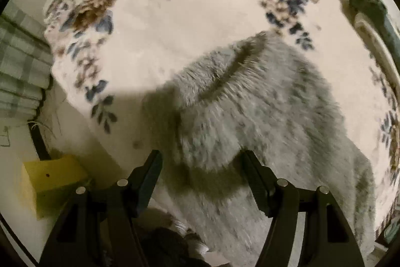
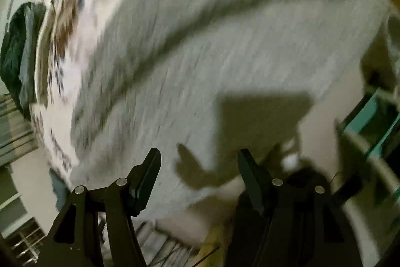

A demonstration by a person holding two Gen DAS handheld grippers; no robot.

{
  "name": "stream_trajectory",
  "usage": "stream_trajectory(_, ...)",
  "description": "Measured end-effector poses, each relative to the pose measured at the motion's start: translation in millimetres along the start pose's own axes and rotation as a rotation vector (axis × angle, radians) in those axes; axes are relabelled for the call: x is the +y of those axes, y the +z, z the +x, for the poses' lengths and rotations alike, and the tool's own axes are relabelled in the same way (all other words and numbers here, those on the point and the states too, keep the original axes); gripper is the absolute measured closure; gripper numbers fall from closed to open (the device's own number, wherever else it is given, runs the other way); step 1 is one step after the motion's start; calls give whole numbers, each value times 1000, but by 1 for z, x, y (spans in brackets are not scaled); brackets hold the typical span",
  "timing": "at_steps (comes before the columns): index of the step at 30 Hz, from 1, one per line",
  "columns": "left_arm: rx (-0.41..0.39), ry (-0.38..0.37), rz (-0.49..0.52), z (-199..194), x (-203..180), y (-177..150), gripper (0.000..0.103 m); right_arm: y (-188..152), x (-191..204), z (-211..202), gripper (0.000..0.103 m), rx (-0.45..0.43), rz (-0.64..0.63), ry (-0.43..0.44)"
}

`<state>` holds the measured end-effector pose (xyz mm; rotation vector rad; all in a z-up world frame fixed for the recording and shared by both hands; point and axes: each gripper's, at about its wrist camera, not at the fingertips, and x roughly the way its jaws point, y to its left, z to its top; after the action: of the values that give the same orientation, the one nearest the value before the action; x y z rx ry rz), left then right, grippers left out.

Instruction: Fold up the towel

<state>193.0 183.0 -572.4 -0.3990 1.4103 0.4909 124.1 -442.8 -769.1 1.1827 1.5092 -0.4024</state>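
Note:
A fluffy grey towel (image 1: 262, 116) lies rumpled on a cream bed cover with blue and brown flowers (image 1: 160, 24); a folded ridge runs across its upper part. My left gripper (image 1: 201, 162) hovers over the towel's near edge, open, with nothing between its fingers. In the right wrist view the same towel (image 2: 225, 54) fills most of the blurred frame, with a long crease across it. My right gripper (image 2: 198, 159) stands open just above the towel, and its shadow falls on the cloth.
A yellow box (image 1: 52, 182) sits on the floor at lower left beside the bed. Green checked fabric (image 1: 20, 61) hangs at the left. A dark green cloth (image 2: 20, 54) lies at the bed's far left edge, and a teal box (image 2: 375, 121) stands at the right.

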Motion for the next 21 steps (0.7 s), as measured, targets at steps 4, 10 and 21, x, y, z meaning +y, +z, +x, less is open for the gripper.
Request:
stream_trajectory(4, 25, -47, 21, 15, 7, 8, 88, -29, 9, 46, 37, 69, 50, 31)
stream_trajectory(10, -38, -160, 13, -22, 34, 2, 93, -56, 30, 59, 90, -62, 7, -36)
stream_trajectory(21, 19, -127, -14, -24, 89, -2, 93, -101, 60, 43, 94, -63, -155, -117)
